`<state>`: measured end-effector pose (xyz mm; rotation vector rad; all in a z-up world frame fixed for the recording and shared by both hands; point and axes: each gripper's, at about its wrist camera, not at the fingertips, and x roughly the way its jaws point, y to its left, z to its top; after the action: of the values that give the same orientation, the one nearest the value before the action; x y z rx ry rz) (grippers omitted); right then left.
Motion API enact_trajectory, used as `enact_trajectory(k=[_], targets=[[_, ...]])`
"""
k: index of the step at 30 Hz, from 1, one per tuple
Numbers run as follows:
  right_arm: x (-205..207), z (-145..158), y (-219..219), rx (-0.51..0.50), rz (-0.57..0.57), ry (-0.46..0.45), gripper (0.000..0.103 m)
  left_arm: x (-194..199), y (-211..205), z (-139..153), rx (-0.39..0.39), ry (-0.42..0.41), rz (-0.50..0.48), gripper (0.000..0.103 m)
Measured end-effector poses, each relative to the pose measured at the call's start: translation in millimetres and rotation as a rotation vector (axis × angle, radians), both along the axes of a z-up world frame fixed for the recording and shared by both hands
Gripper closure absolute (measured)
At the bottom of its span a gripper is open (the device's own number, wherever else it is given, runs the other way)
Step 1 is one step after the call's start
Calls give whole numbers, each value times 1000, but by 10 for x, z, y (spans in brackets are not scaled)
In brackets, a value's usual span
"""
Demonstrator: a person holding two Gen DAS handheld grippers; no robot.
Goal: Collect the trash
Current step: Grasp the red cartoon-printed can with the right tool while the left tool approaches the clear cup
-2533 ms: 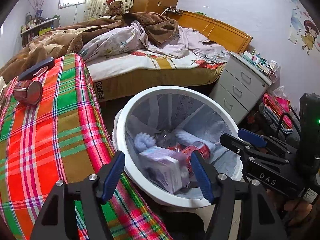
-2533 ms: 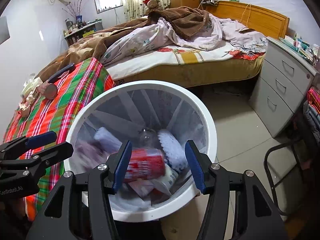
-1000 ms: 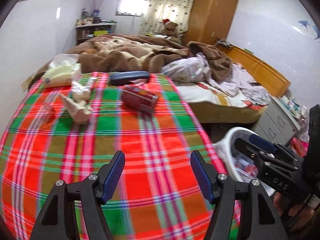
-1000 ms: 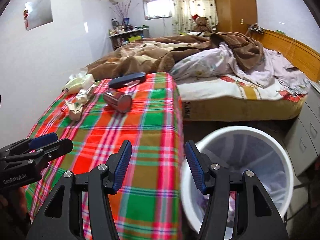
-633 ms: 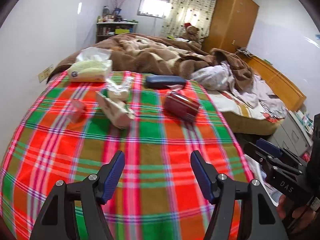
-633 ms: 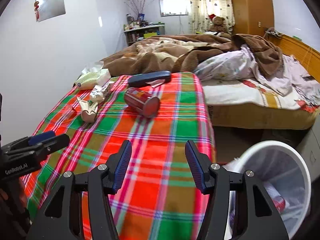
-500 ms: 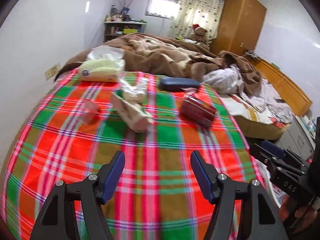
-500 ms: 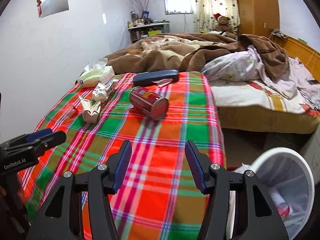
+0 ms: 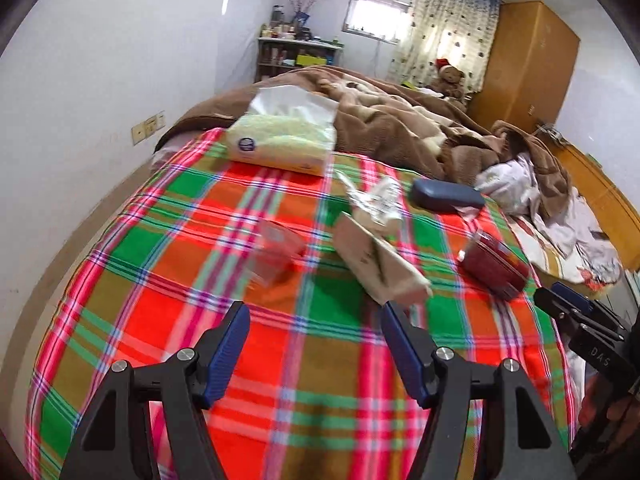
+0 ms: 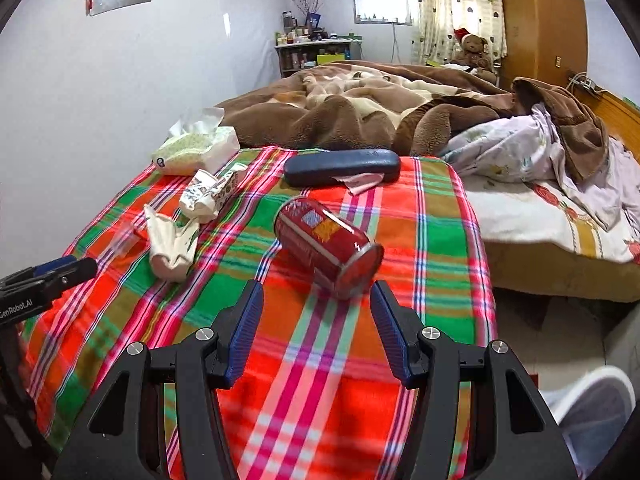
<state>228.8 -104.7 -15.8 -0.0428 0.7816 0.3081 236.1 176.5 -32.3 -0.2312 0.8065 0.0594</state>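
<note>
A red can lies on its side on the plaid tablecloth, just beyond my open, empty right gripper. It also shows in the left wrist view. A crumpled beige carton lies just ahead of my open, empty left gripper; it also shows in the right wrist view. A clear plastic wrapper lies left of the carton. A crumpled white wrapper lies behind them. The white trash bin stands on the floor at the lower right.
A tissue pack and a dark blue case sit at the table's far edge. A bed with brown blankets lies beyond. The table's right edge drops to the floor.
Both grippers have swung from above the bin to the left over the table and moved closer to the trash. Both stay open and empty.
</note>
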Motion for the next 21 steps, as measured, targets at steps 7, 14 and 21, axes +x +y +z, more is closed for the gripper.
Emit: enact_trajectory(k=[7,14,21], targets=[[238,9,61,-35,18,-17,46,241,209,-80,24,20,14,35],[431,-19,95,-56,37,-12,46,490,259,-169,75,53,-1,35],[557,-121,158,-65,85,23,43,646,266,-301,71,88,-24,35]])
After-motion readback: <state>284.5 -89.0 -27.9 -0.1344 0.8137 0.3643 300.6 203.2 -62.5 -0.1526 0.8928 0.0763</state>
